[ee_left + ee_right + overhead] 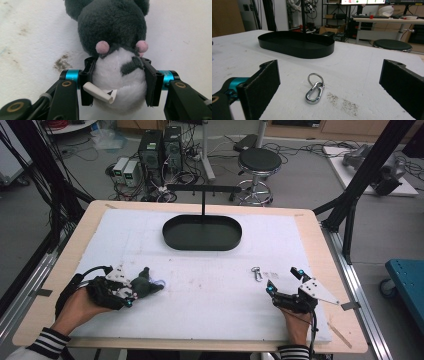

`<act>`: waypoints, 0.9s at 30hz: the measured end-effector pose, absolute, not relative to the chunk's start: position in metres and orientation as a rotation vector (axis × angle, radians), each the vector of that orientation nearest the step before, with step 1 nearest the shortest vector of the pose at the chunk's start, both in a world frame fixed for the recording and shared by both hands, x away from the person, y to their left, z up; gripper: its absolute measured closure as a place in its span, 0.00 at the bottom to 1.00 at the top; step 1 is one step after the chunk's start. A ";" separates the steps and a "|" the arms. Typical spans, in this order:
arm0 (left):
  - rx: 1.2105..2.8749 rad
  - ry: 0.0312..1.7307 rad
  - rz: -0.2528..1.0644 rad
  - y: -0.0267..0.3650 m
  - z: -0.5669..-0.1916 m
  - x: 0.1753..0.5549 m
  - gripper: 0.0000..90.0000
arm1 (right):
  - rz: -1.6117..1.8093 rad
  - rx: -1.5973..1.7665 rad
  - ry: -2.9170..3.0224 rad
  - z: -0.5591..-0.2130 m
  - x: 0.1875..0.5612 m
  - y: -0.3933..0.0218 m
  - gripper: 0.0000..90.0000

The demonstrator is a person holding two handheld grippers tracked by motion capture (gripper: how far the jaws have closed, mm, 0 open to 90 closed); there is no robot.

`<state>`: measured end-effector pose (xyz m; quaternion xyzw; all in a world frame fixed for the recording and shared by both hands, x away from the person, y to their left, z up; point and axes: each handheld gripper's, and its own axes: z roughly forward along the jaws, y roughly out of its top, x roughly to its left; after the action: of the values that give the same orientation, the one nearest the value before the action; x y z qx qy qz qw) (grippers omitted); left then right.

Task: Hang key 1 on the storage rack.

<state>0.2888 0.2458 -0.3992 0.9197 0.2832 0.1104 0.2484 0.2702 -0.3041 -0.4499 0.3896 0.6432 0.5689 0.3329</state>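
My left gripper (134,292) sits at the near left of the white mat (200,285), its jaws closed in on the white belly of a grey plush toy (113,50), one pad pressed into each flank, the stuffing bulging slightly between them. A rolled paper tag (98,93) pokes out just beside the left pad, touching it. The toy lies on the mat with its dark head pointing away from me and two pink dots showing above the belly.

To lift it well, I judge I should keep the squeeze steady and raise it straight up, since soft filling gives and a body this round can roll out of a shallow pinch. The pads bite low on the belly, so the heavier head may droop forward; a slow lift with the wrist kept level should hold it. I would also watch that the tag does not work its way under the pad.

My right gripper (283,289) rests at the near right, jaws wide apart and holding nothing. A silver carabiner clip (314,89) on a key ring lies on the mat between and beyond its pads, apart from both. Farther off, mid-table, stands the black oval tray (202,233) with its upright hanger post (203,200).
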 end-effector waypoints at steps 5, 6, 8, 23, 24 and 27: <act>2.459 0.745 0.364 0.248 -0.395 0.288 0.58 | 1.488 1.018 1.675 -0.450 0.270 -0.304 0.03; 2.459 0.745 0.364 0.248 -0.395 0.288 0.58 | 1.487 1.017 1.675 -0.450 0.271 -0.304 0.03; 2.408 0.748 0.388 0.250 -0.391 0.287 0.58 | 1.486 1.017 1.675 -0.450 0.271 -0.304 0.03; 2.187 0.775 0.479 0.264 -0.374 0.287 0.59 | 1.481 1.010 1.676 -0.450 0.271 -0.304 0.03; 2.176 0.772 0.488 0.264 -0.373 0.287 0.59 | 1.482 1.011 1.676 -0.450 0.271 -0.304 0.03; 2.128 0.767 0.511 0.265 -0.368 0.287 0.59 | 1.485 1.017 1.676 -0.450 0.270 -0.304 0.03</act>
<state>0.2871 0.2647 -0.3679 0.8410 0.3033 0.2021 0.3998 0.2704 -0.3042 -0.4500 0.3898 0.6421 0.5689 0.3347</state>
